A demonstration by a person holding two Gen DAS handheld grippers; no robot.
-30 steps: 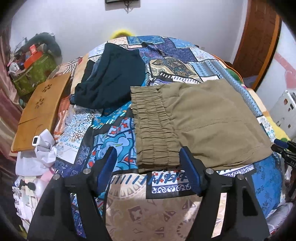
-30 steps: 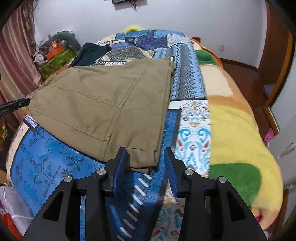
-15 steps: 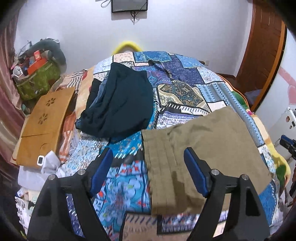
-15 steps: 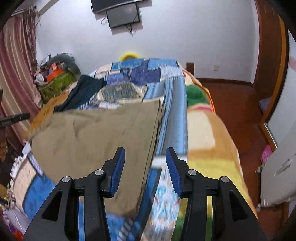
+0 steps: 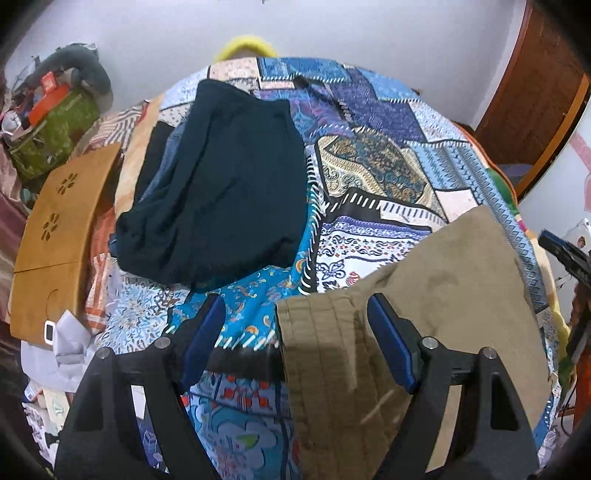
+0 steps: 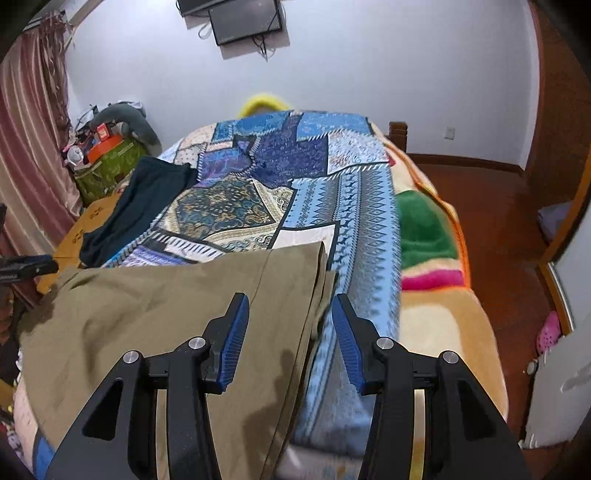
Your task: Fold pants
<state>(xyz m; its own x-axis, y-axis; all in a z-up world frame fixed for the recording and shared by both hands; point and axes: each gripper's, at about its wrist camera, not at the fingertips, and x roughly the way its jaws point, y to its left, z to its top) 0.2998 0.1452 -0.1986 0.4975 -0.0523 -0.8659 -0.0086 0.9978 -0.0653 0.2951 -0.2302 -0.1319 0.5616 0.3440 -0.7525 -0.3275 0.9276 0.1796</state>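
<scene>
Folded pants on the bed

Our left gripper (image 5: 295, 339) and right gripper (image 6: 290, 338) stand apart, gripping nothing, since the olive pants (image 5: 443, 295) lie folded on the patchwork bedspread (image 5: 369, 166).

You are in a bedroom of a home. A bed (image 6: 436, 332) with a patchwork cover (image 6: 280, 177) fills the room, a screen (image 6: 245, 20) hangs on the white wall (image 6: 406, 66), and a pink curtain (image 6: 26, 147) hangs at the side. Clothes lie on the bed, and a wooden door (image 5: 535, 92) stands near.
</scene>
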